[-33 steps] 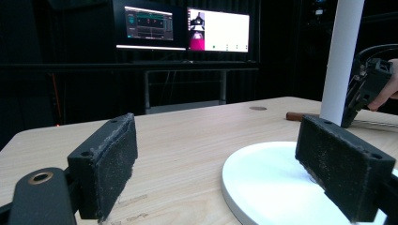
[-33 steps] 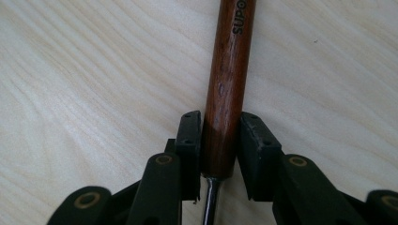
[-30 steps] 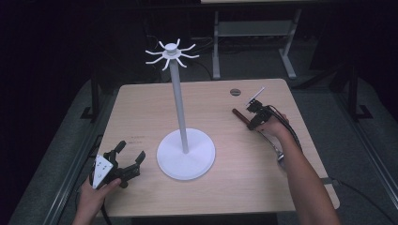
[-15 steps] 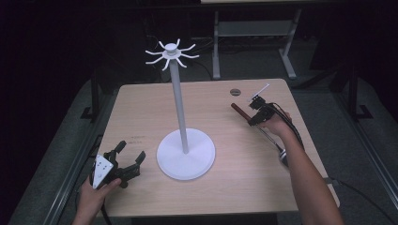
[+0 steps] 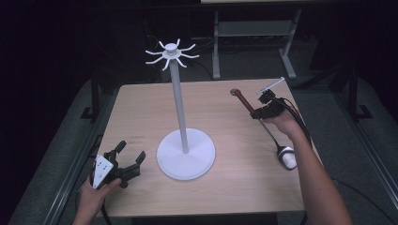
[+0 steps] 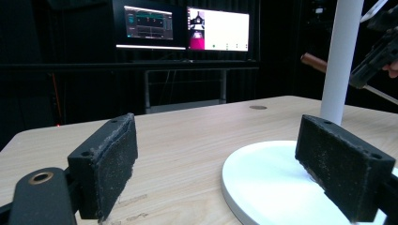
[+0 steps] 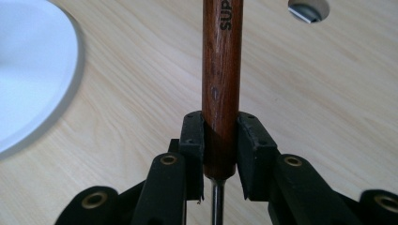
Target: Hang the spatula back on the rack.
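A light wooden table (image 5: 234, 187) carries a white stand (image 5: 185, 149), its round base mid-table and its pole topped by curved hooks; the left gripper (image 5: 123, 164) rests near the front left corner, jaws spread and empty; the right gripper (image 7: 220, 152) pinches a brown wooden handle (image 7: 221, 84) above the far right side.

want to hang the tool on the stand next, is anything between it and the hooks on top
Nothing visible is in the way. The right gripper is shut on the tool, held right of the stand. The space from there up to the hooks is open air. The left gripper rests open at the near left, well clear.
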